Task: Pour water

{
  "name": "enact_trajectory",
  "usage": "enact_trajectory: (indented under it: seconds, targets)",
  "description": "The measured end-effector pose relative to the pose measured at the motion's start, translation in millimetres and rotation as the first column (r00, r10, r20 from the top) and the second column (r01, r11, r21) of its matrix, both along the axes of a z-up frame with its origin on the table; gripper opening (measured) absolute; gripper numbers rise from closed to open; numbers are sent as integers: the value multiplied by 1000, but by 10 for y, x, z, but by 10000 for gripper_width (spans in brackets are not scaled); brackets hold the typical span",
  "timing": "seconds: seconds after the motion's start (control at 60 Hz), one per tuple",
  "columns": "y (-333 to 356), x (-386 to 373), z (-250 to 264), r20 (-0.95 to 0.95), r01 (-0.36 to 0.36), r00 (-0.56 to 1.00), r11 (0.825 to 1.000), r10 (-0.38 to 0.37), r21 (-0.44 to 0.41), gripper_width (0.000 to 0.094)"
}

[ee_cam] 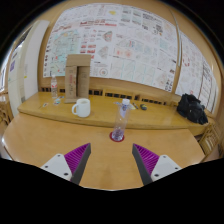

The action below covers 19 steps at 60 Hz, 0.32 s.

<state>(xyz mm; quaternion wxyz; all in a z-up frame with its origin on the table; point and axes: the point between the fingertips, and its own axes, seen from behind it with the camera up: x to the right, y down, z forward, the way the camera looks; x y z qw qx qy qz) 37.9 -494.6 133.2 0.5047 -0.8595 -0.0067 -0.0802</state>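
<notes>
A small clear water bottle [121, 121] with a white cap stands upright on a round red coaster [118, 137] on the wooden table [60, 135]. It lies beyond my fingers, roughly centred between them. A white mug [82, 107] stands farther back to the left on the raised wooden ledge. My gripper [112, 160] is open, its purple pads [72, 159] spread wide apart with nothing between them.
A cardboard box [78, 72] and a clear bottle [55, 92] stand behind the mug. A black bag [192, 108] lies on the ledge at the right. The wall behind is covered with printed posters [120, 40].
</notes>
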Motion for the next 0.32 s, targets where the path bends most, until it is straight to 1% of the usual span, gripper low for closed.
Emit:
enact_trajectory:
  seconds: [0.15, 0.317]
  targets:
    - [-401, -257, 130, -29, -26, 999, 1000, 26, 1, 850]
    - [-592, -278, 80, -47, 3, 999, 1000, -3, -16, 849]
